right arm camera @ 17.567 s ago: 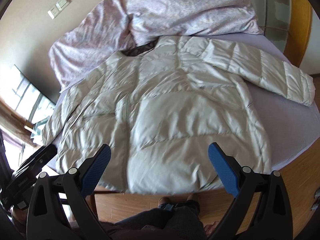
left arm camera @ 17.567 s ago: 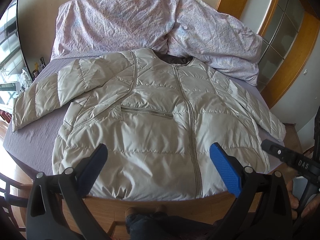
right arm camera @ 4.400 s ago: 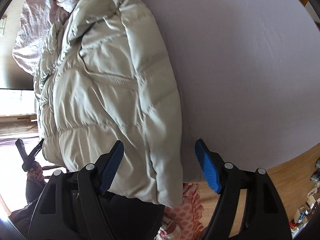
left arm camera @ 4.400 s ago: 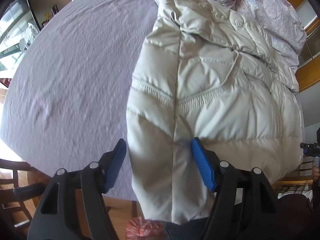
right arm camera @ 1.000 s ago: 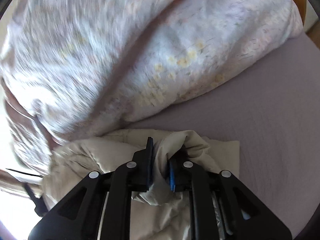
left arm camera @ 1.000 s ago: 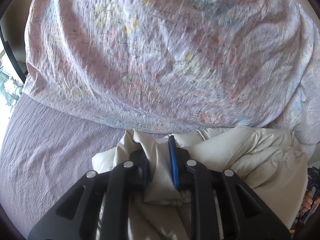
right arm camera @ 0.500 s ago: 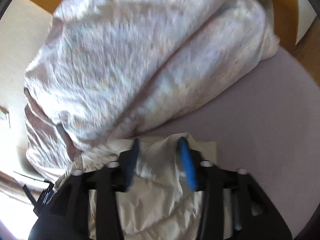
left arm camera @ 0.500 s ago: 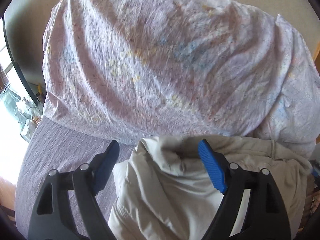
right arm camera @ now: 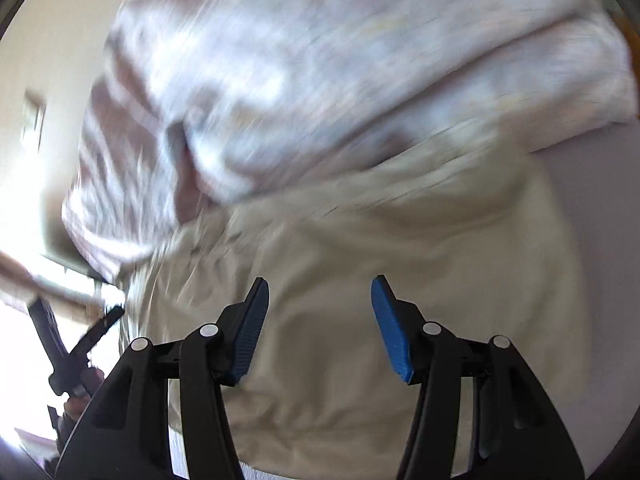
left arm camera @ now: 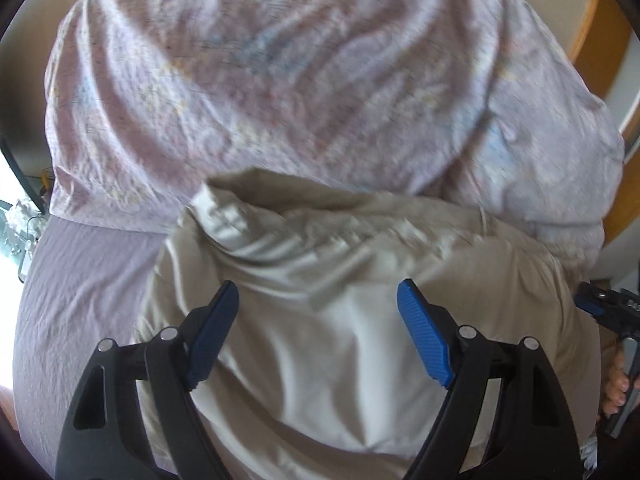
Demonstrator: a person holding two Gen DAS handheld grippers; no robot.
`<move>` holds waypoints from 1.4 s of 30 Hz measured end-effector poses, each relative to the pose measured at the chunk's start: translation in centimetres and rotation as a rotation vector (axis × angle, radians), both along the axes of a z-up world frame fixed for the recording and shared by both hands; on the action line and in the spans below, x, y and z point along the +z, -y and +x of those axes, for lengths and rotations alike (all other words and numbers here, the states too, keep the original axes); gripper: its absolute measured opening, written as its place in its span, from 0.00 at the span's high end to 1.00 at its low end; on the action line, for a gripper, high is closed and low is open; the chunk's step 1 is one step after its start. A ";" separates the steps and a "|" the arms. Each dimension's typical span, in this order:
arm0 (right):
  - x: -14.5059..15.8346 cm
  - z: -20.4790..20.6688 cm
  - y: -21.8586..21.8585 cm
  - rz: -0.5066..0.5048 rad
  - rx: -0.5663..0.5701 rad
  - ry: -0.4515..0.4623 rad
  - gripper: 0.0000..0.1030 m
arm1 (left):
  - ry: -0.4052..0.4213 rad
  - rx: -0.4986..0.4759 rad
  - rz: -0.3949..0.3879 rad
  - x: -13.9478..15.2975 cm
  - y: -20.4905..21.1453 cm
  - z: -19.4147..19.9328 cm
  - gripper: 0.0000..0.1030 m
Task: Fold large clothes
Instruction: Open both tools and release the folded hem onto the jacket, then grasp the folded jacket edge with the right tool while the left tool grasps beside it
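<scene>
The bed (left arm camera: 80, 300), under a lilac sheet, fills the lower left of my left view and the right edge of my right view; the sheet lies flat and lightly creased. A crumpled pale floral duvet (left arm camera: 300, 80) is heaped along the far side of the bed and takes up the upper half of both views; the right view is heavily blurred, so I read no detail there. The jacket (left arm camera: 340, 340), a pale beige padded one, lies folded on the sheet below the duvet; its far edge touches the duvet, and its top layer is wrinkled, with a raised fold at the far left corner. My left claw (left arm camera: 318, 330) hangs above the jacket with its jaws wide apart; the blue pads (left arm camera: 424, 340) press on nothing and the claw holds nothing. My right claw (right arm camera: 320, 326) also hangs over the jacket (right arm camera: 360, 260) with jaws apart, though narrower; nothing is gripped between them. Each claw has just let go, its jaws having opened within the last moment; in the left view I see the right claw at the right edge, with the hand (left arm camera: 614, 384) that carries it.
</scene>
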State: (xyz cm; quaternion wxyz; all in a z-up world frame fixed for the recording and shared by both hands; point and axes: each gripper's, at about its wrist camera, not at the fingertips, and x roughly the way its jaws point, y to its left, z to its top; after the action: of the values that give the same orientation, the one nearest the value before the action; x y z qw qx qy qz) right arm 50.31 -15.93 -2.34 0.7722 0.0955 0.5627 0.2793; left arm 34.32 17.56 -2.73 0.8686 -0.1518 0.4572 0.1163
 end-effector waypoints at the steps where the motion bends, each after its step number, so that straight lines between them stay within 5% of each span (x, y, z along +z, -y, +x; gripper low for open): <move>1: -0.2 -0.2 -1.0 -0.016 0.018 0.007 0.46 | -0.001 -0.008 -0.002 -0.1 0.4 -0.1 0.21; 5: -0.9 -0.6 -3.8 -0.099 0.065 0.029 0.48 | -0.007 -0.027 0.000 -0.5 1.3 0.0 0.21; 10: -2.1 0.2 -5.6 -0.167 0.065 0.056 0.95 | -0.012 -0.039 0.010 -0.9 2.0 0.2 0.21; 13: -2.2 1.0 -5.6 -0.167 0.031 0.079 0.99 | -0.017 -0.038 0.008 -0.9 2.1 0.2 0.21; 23: -2.8 4.9 -7.5 -0.226 -0.079 0.127 1.00 | -0.004 -0.069 0.057 -1.2 3.3 0.3 0.21; 33: -4.8 4.9 -7.4 -0.198 -0.085 0.116 0.99 | -0.038 0.034 0.082 -5.2 0.9 2.8 0.20; 38: -3.9 3.9 -4.6 -0.171 -0.068 0.141 0.84 | -0.056 0.071 0.138 -7.1 -0.4 4.0 0.18; 42: -2.0 0.9 -2.1 -0.150 -0.081 0.241 0.55 | -0.059 0.077 0.147 -8.1 -0.7 4.5 0.17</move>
State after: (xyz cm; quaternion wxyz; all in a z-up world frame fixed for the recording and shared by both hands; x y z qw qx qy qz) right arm 51.22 -13.79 -4.39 0.8498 0.0259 0.4807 0.2145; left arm 38.86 18.27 -10.83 0.8584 -0.1015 0.4667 0.1872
